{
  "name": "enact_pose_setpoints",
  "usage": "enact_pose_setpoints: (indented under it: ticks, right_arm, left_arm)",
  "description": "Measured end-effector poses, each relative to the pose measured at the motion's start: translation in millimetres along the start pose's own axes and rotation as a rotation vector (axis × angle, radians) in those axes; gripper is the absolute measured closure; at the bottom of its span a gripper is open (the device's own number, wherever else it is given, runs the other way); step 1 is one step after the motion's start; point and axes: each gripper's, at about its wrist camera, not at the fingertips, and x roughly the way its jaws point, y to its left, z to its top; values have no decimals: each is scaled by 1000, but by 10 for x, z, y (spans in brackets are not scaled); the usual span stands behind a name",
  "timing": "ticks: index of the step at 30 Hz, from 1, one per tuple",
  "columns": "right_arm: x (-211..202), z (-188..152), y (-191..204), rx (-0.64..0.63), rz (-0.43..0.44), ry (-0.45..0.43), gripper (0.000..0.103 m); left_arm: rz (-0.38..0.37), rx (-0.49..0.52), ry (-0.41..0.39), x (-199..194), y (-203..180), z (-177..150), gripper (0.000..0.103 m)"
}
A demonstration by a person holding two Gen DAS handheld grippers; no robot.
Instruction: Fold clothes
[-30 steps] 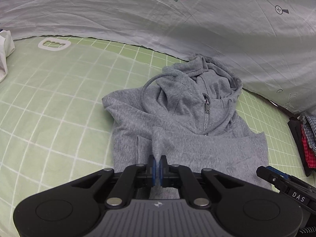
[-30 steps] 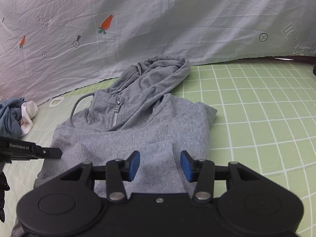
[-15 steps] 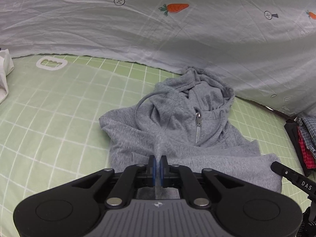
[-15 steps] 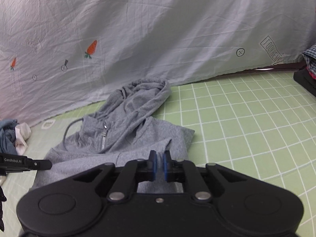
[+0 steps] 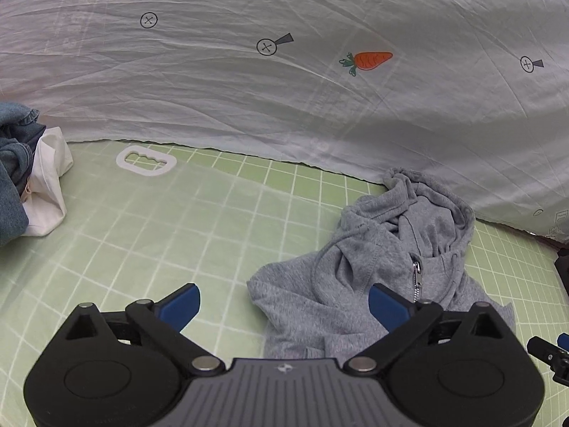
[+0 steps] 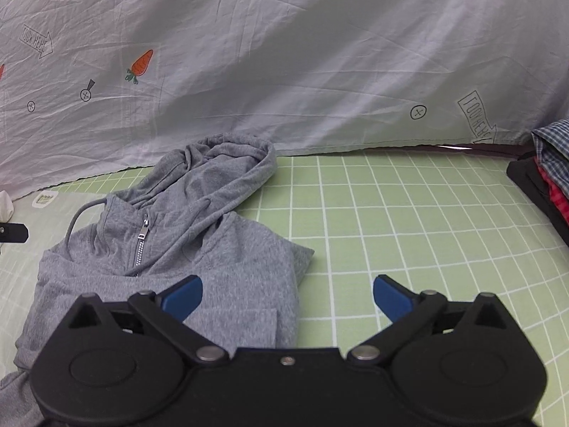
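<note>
You had both tongs swinging wide, nothing pinched: left tongs [image 5: 284, 304] above the grey hoodie's [image 5: 377, 277] left shoulder, right tongs [image 6: 288, 293] over its right edge. The hoodie lay folded on the green checked sheet [image 6: 409, 213], hood toward the carrot-print cloth [image 6: 284, 53].

You have one grey hoodie [image 5: 359, 284] on the green grid mat [image 5: 177, 235], one heap of clothes [image 5: 25, 174] at the mat's left end, one stack of clothes [image 6: 547, 174] at its right end, and two grippers: left gripper [image 5: 282, 304] and right gripper [image 6: 287, 297], both with jaws opening, nothing between the pads.
</note>
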Motion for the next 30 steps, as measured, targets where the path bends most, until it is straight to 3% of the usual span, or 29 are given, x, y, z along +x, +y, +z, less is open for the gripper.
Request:
enact_pose_setpoints:
  ticks: [6, 19, 25, 28, 30]
  right_arm:
    - [407, 400, 10, 6, 20, 13, 0]
    - [1712, 1003, -21, -37, -58, 73, 0]
    - [1977, 1111, -59, 5, -104, 79, 0]
    - [1998, 1117, -62, -52, -149, 96, 0]
    - [1941, 1095, -85, -95, -186, 94, 0]
  left_arm:
    - [-20, 38, 1, 407, -122, 374, 2]
    - [-158, 273, 155, 1679, -774, 800, 2]
    - [-60, 538, 136, 1986, -1282, 680, 1]
    - [5, 530, 92, 2001, -1267, 677, 0]
    - [131, 497, 34, 1984, -1201, 716, 1]
